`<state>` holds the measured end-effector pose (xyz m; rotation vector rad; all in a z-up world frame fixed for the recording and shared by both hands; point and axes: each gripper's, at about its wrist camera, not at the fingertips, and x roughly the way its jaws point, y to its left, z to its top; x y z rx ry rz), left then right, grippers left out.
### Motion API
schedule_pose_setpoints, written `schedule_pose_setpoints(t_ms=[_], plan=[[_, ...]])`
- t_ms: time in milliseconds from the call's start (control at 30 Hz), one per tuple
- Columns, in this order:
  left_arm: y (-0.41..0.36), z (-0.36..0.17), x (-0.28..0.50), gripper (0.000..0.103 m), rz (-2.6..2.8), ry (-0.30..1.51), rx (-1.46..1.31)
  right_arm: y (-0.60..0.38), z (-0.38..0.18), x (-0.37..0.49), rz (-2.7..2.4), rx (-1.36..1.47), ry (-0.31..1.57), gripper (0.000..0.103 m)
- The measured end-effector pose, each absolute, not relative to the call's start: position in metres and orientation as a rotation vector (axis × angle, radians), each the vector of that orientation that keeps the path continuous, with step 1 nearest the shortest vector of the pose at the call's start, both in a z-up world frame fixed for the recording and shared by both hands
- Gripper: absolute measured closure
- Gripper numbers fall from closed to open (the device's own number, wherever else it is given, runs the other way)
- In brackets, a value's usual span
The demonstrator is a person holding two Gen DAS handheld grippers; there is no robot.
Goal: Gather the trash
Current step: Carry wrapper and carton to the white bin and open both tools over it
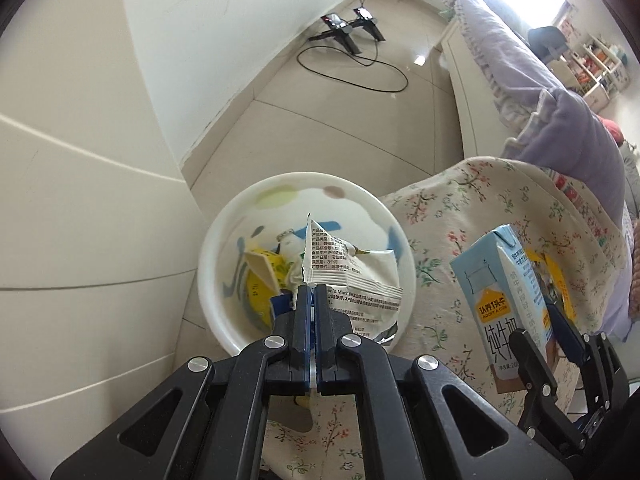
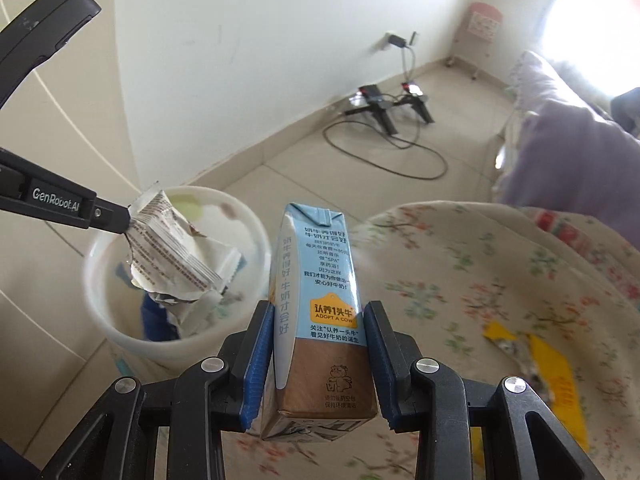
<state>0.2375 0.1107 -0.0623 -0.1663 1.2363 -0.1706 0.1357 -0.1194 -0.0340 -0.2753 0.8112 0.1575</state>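
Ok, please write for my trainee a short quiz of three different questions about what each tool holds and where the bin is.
1. True or false: the left tool is shut on a white wrapper above the white bin.
2. What does the right tool hold? A) a milk carton B) a spoon C) a glass bottle
3. Fill in: the bin stands on the floor beside a table covered with a ____ cloth.

Key
1. True
2. A: the milk carton stands upright between the blue pads.
3. Flowered
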Motion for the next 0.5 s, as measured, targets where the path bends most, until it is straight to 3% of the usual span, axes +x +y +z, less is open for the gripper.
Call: schedule_pose_setpoints(t_ms=[167, 300, 500], plan=[[0.131, -0.078, 0.248, 0.100, -0.118, 1.299, -0.211, -0.100, -0.040, 0.145, 0.197, -0.255, 0.810, 0.063], [0.141, -0.099, 0.255, 0.087, -0.075, 1.372, -0.254, -0.092, -0.046, 0.158, 0.227, -0.237, 0.823, 0.063], [0.142, -0.090, 0.253, 0.087, -0.091, 1.355, -0.307, -0.079, -0.057, 0.176, 0.259, -0.202, 0.842, 0.063]])
